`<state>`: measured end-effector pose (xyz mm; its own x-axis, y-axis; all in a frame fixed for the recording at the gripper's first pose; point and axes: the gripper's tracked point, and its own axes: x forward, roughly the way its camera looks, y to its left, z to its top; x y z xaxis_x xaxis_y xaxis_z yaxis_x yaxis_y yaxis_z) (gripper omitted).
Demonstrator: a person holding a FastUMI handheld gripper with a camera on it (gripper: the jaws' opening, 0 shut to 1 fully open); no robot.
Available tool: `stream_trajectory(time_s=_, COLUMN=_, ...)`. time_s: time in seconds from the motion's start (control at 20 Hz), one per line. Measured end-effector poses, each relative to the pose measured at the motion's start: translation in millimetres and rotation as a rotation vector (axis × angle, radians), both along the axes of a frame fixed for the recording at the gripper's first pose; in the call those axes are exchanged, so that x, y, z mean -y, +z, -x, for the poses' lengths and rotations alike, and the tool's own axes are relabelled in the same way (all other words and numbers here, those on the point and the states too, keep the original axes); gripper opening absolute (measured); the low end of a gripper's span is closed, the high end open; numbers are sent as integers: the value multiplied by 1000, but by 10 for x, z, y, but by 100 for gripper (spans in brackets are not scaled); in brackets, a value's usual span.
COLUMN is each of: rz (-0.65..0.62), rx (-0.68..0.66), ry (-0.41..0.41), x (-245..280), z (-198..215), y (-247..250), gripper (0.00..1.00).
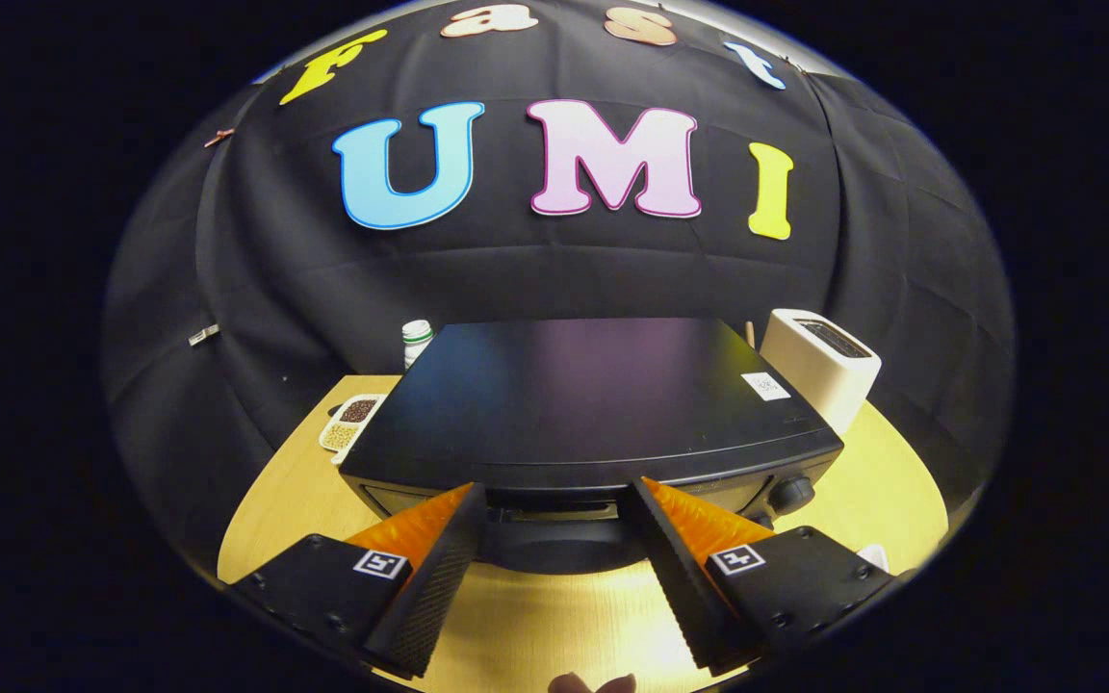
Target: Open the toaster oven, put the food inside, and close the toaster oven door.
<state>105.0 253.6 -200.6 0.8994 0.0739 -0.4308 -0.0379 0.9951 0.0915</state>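
While door stays closed | gripper (559, 500) fingers spread wide, empty | flanking toaster oven (593, 404) handle to pull.

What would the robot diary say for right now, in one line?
stage: approach | tongs: open, nothing held | toaster oven: just ahead, door shut

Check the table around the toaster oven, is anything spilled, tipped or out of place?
Nothing stands out. The toaster oven sits square on the table, the dish of beans holds its contents, and the toaster stands upright. The gripper is open at the oven's front.
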Motion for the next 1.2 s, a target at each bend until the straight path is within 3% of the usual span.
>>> stream_trajectory(time_s=1.2, rz=35, rx=-160, ry=27, x=17, z=1087, y=-616, gripper=99)
